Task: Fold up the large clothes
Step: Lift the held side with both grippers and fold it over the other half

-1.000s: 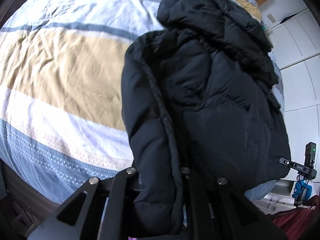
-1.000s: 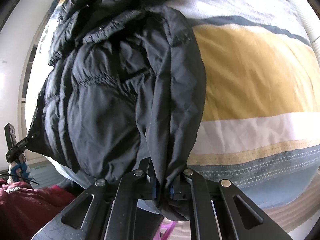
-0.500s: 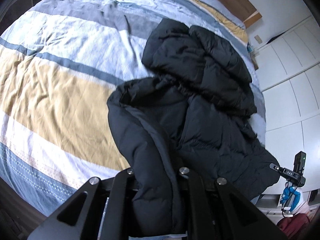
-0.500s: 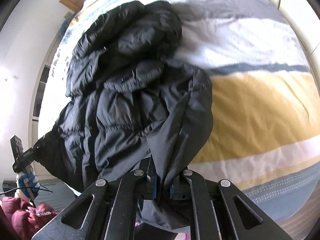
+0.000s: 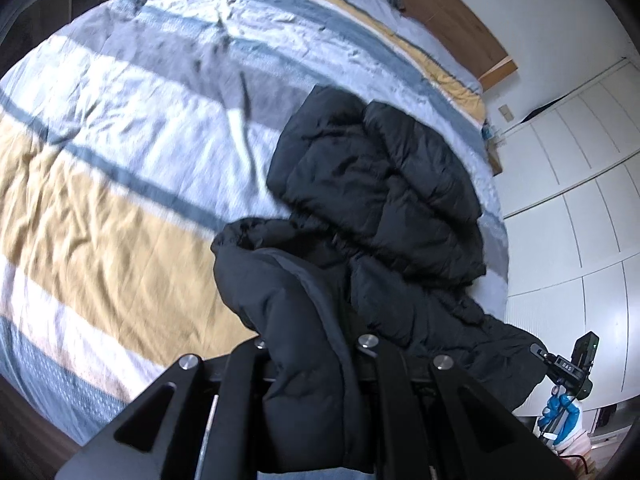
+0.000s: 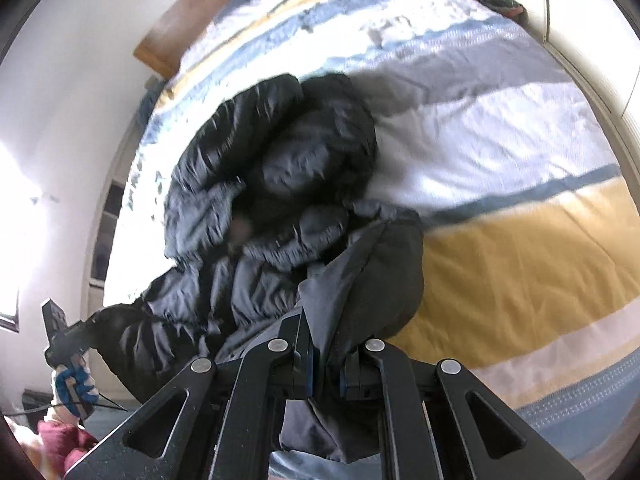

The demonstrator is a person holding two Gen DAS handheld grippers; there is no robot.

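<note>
A black puffer jacket (image 5: 376,184) lies on the striped bed, hood end far from me. Its near hem is lifted off the bed. My left gripper (image 5: 312,360) is shut on one corner of that hem, and the padded fabric bulges between and over its fingers. In the right wrist view the same jacket (image 6: 272,184) hangs from my right gripper (image 6: 326,372), which is shut on the other corner, blue pads pinching the thin dark lining. Each view shows the other gripper far off at the jacket's opposite corner, held by a blue-gloved hand (image 5: 560,416).
The bed cover (image 5: 120,208) has yellow, white, grey and blue stripes and spreads wide beside the jacket. A wooden headboard (image 5: 460,28) stands at the far end. White wardrobe doors (image 5: 580,184) flank one side. A dark red cloth (image 6: 64,444) lies on the floor.
Both grippers have risen and pulled back, lifting the jacket's hem. The jacket looks smaller and more of the bed and headboard has come into view.
</note>
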